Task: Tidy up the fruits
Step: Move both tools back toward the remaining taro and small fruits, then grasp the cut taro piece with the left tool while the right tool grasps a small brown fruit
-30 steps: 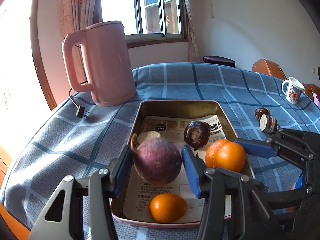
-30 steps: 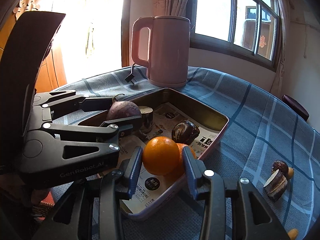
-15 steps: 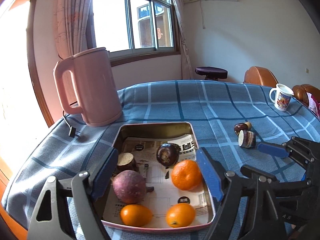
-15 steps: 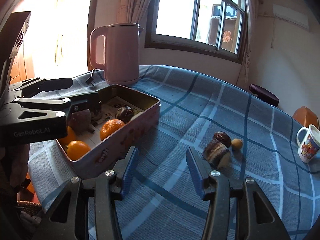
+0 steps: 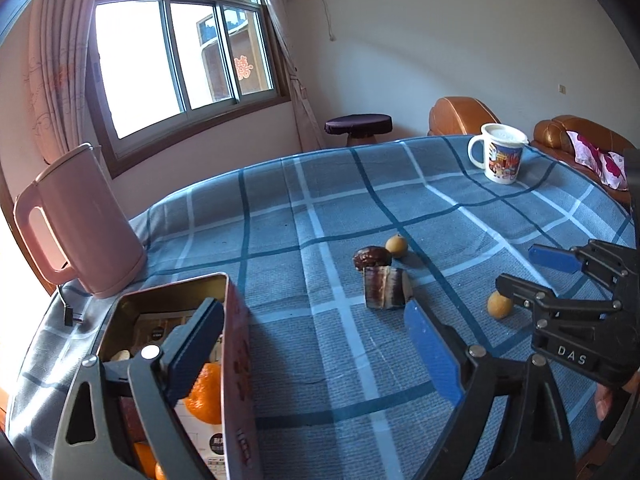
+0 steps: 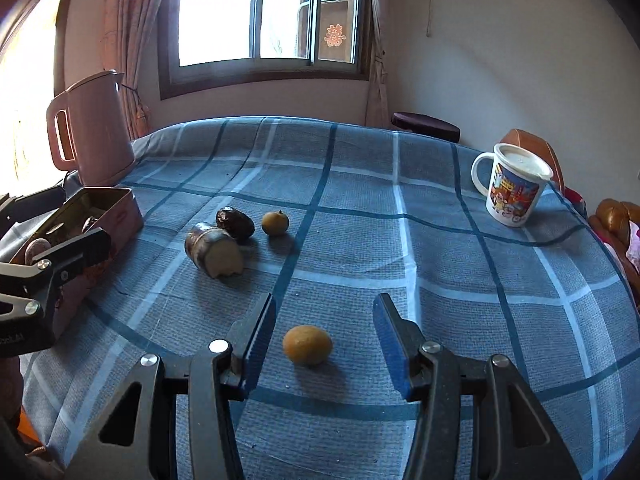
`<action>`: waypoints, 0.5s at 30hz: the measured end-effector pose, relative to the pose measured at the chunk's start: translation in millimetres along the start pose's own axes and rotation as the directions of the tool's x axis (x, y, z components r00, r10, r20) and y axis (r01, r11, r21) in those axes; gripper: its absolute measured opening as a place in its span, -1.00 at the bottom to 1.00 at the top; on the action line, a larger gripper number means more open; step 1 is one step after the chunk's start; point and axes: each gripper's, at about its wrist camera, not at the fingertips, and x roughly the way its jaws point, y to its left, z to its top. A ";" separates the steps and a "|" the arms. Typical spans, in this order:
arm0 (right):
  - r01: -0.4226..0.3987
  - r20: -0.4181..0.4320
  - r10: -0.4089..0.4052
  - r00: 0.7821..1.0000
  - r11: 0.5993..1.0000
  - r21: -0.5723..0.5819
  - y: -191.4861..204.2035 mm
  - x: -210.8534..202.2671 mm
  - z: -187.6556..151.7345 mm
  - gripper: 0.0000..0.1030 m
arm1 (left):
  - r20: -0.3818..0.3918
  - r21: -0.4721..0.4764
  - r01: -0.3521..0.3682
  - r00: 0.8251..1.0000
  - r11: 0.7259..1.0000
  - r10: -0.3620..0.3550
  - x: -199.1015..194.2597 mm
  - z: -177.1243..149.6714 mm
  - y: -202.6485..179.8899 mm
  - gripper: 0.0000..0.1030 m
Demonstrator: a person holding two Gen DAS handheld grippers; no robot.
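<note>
While your right tongs gape around the small yellow fruit at lower centre, a skewed squeeze could roll it away; left tongs gape too.

A pink kettle and a lidded cartoon mug stand well apart on the checked tablecloth.

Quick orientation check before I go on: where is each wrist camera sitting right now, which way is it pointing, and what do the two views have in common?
Left wrist: on the left gripper, above the tin edge, facing across the table toward the mug; own jaws open, right gripper at right.
Right wrist: on the right gripper, low over the cloth, facing the window; open jaws on either side of the small yellow fruit, not touching; left gripper at left edge.
Shared: kettle, tin, mug, cut piece, dark fruit, both small yellow fruits.
</note>
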 end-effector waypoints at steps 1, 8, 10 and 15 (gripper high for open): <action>-0.009 -0.012 0.010 1.000 1.000 0.006 -1.6 2.1 -1.2 0.02 | -0.017 -0.002 0.014 1.000 1.000 -0.014 6.1 1.4 -2.9 0.83; -0.063 -0.060 0.064 0.996 0.998 0.012 -1.3 11.4 -4.8 0.02 | -0.096 0.002 0.036 0.995 0.999 -0.036 35.5 -1.0 -15.4 0.83; -0.075 -0.087 0.076 0.993 0.997 0.015 -1.2 16.4 -4.9 0.02 | -0.107 0.007 0.031 0.994 0.999 -0.030 40.6 -1.8 -16.9 0.83; -0.100 -0.133 0.103 0.986 0.995 0.028 -2.7 25.2 -6.5 -0.07 | -0.147 0.000 0.044 0.988 0.999 -0.044 55.0 -0.8 -18.0 0.83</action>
